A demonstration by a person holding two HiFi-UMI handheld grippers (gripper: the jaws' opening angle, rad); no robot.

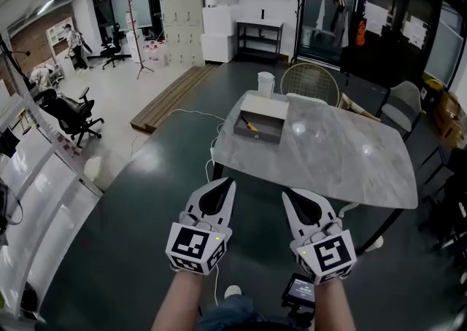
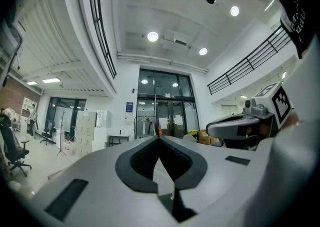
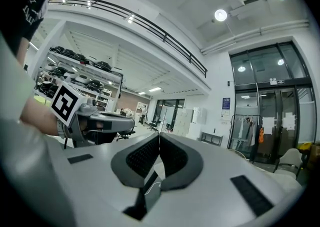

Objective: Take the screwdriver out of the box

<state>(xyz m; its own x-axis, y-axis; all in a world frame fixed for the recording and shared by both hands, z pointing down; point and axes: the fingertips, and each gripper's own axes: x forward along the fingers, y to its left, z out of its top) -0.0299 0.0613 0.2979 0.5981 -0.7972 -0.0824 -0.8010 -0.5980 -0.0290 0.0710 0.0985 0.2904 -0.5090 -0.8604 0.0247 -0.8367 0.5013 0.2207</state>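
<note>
An open grey box [image 1: 260, 119] lies on the near left corner of a marble table [image 1: 343, 162], and a thin orange-handled screwdriver [image 1: 251, 125] lies inside it. My left gripper [image 1: 228, 185] and right gripper [image 1: 286, 195] are held side by side over the dark floor, short of the table, pointing toward it. Both are shut with nothing between the jaws. In the left gripper view the left gripper [image 2: 159, 138] has its tips touching; the right gripper [image 3: 159, 135] looks the same in its own view. Neither gripper view shows the box.
A white cup [image 1: 265, 84] stands at the table's far left corner. Chairs [image 1: 310, 82] stand behind the table, another chair [image 1: 400, 107] at its right. A white cable [image 1: 191, 114] runs across the floor. An office chair [image 1: 71, 115] and white shelving [image 1: 33, 198] are at the left.
</note>
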